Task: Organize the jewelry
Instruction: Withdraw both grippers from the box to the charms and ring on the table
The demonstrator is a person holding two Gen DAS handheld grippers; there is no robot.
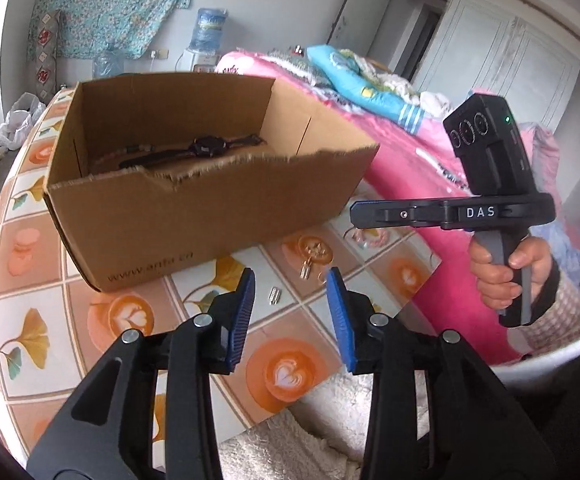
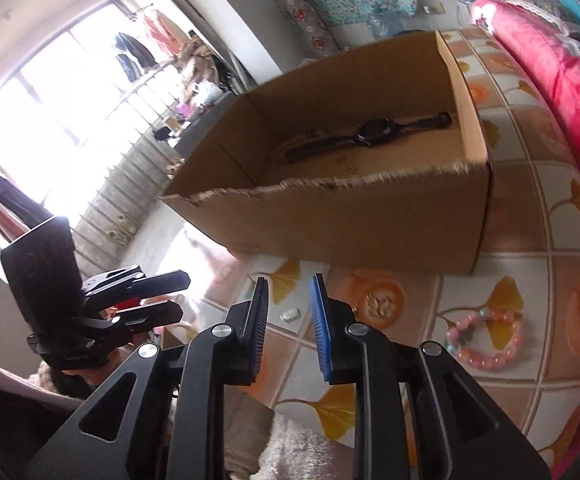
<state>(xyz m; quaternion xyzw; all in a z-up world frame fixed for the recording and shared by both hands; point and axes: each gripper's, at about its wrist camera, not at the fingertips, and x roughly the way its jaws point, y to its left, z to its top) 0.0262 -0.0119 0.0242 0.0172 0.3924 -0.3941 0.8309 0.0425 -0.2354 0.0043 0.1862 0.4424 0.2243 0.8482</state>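
Blue-padded left gripper (image 1: 290, 294) and right gripper (image 2: 288, 304) both hover empty, jaws apart, over the tiled tablecloth (image 2: 530, 216). Behind them, a black wristwatch (image 2: 364, 133) lies inside the open brown cardboard box (image 1: 193, 220); a pink bead bracelet (image 2: 486, 340) rests outside.

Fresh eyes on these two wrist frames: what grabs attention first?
The open cardboard box with its torn front edge dominates the patterned table, and a black watch lies stretched on its floor. In front of the box, loose on the table, sit a pink bead bracelet, a small silver clip and gold pieces. The left gripper and right gripper both hover open and empty above them.
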